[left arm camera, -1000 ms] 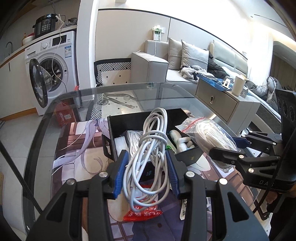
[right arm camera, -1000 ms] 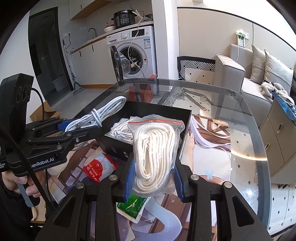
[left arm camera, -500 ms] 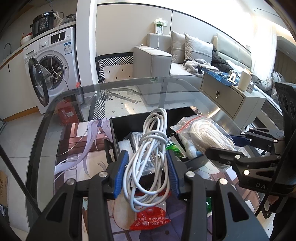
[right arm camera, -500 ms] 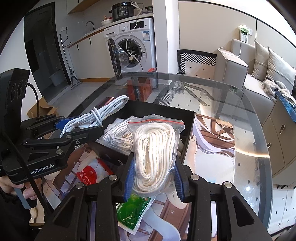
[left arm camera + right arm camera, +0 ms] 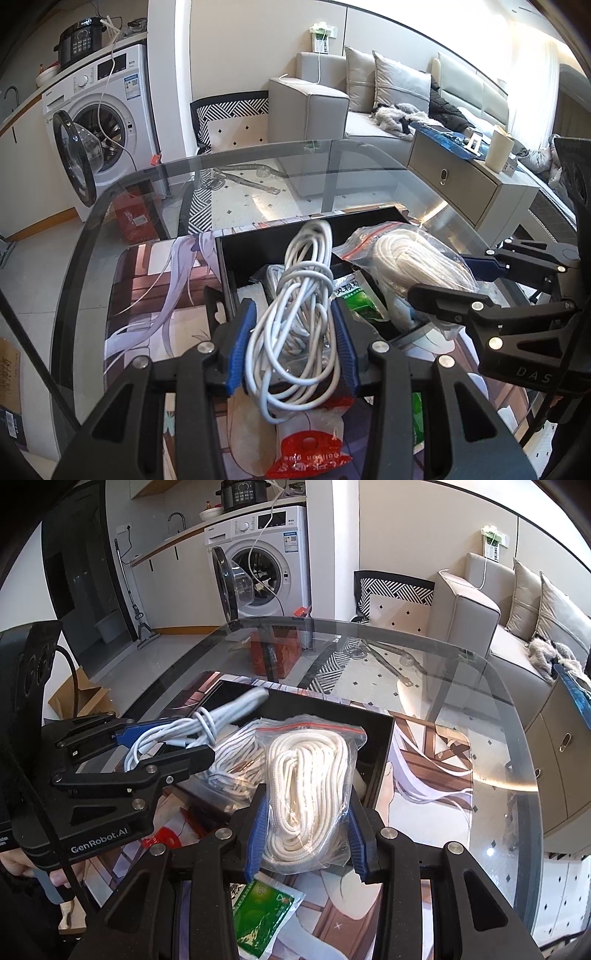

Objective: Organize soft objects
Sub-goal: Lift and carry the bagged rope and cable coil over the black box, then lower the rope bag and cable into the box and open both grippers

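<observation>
Leftmost, the left tool (image 5: 293, 345) is clamped across the middle of a white cable bundle (image 5: 299, 295), held above the near edge of the black tray (image 5: 236, 258) on the glass tabletop (image 5: 147, 192). It looks light and springy; loose loops sag below the pads, so a grip at the wrapped waist should serve best. Further right, the right tool (image 5: 304, 836) pinches a bagged white rope (image 5: 308, 782) over the tray's near side. Its plastic is probably slick and compressible; squeezing through the rope's bulk seems safer than the bag's edges.
</observation>
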Demonstrator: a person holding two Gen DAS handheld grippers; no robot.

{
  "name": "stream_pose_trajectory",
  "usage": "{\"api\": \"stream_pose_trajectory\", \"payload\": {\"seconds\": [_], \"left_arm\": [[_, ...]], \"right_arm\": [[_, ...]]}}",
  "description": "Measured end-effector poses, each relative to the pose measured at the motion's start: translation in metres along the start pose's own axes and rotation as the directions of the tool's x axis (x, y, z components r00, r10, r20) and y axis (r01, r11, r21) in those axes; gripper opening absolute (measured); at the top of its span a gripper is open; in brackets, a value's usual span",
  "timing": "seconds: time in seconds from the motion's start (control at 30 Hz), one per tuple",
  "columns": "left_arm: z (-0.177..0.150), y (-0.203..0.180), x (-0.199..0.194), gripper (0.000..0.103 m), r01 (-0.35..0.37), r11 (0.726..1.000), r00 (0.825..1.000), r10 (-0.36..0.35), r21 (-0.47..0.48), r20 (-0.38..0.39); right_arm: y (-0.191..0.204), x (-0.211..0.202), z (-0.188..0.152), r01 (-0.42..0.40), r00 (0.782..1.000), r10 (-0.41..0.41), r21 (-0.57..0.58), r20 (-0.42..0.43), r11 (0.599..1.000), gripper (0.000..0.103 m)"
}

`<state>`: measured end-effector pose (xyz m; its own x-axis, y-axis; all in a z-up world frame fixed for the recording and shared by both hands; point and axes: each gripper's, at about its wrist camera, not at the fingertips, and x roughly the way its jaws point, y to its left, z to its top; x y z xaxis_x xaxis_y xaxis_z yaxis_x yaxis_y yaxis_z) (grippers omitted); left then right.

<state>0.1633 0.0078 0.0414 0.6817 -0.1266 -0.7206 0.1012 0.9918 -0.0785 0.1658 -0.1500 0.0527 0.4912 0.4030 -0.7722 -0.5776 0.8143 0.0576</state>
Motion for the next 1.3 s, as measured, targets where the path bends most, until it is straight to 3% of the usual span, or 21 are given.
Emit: {"api": "stream_pose_trajectory", "payload": {"seconds": [0.43, 0.53, 0.7, 0.83, 0.93, 1.13, 1.23, 1.3], "left_arm": [[0.004, 0.001, 0.011, 0.04, 0.021, 1.0, 1.0, -0.021, -0.019, 0.011], [0.007, 0.002, 0.013, 0.032, 0.033, 0.999, 0.999, -0.032, -0.024, 0.017], [0.006, -0.001, 0.021, 0.032, 0.032, 0.999, 0.999, -0.032, -0.011, 0.0], [0.003, 0.0, 0.018, 0.034, 0.028, 0.999, 1.0, -0.028, -0.021, 0.0], [0.001, 0.006, 0.012, 0.045, 0.025, 0.999, 1.0, -0.024, -0.046, 0.007], [-0.01, 0.009, -0.009, 0.066, 0.08, 0.996, 0.995, -0.078, -0.034, 0.062], [-0.016, 0.008, -0.018, 0.098, 0.031, 0.999, 0.995, -0.028, -0.03, 0.091], [-0.022, 0.012, -0.026, 0.101, 0.041, 0.998, 0.991, -0.036, -0.038, 0.126]], "right_arm": [[-0.001, 0.015, 0.005, 0.032, 0.999, -0.032, -0.023, -0.01, 0.999, 0.037], [0.0, 0.02, 0.006, 0.04, 0.999, -0.04, -0.027, -0.019, 0.999, 0.037], [0.002, 0.029, 0.007, 0.038, 0.999, -0.039, -0.037, -0.027, 0.999, 0.037], [0.004, 0.029, 0.007, 0.032, 0.999, -0.031, -0.054, 0.012, 0.998, 0.052], [0.004, 0.02, 0.006, 0.042, 0.997, -0.037, -0.063, 0.066, 0.997, 0.07], [-0.006, -0.002, -0.006, 0.061, 0.99, -0.056, -0.03, 0.126, 0.998, 0.091], [-0.014, -0.011, -0.015, 0.055, 0.988, -0.056, 0.011, 0.143, 0.998, 0.102], [-0.018, -0.016, -0.021, 0.053, 0.987, -0.058, 0.032, 0.15, 0.998, 0.102]]}}
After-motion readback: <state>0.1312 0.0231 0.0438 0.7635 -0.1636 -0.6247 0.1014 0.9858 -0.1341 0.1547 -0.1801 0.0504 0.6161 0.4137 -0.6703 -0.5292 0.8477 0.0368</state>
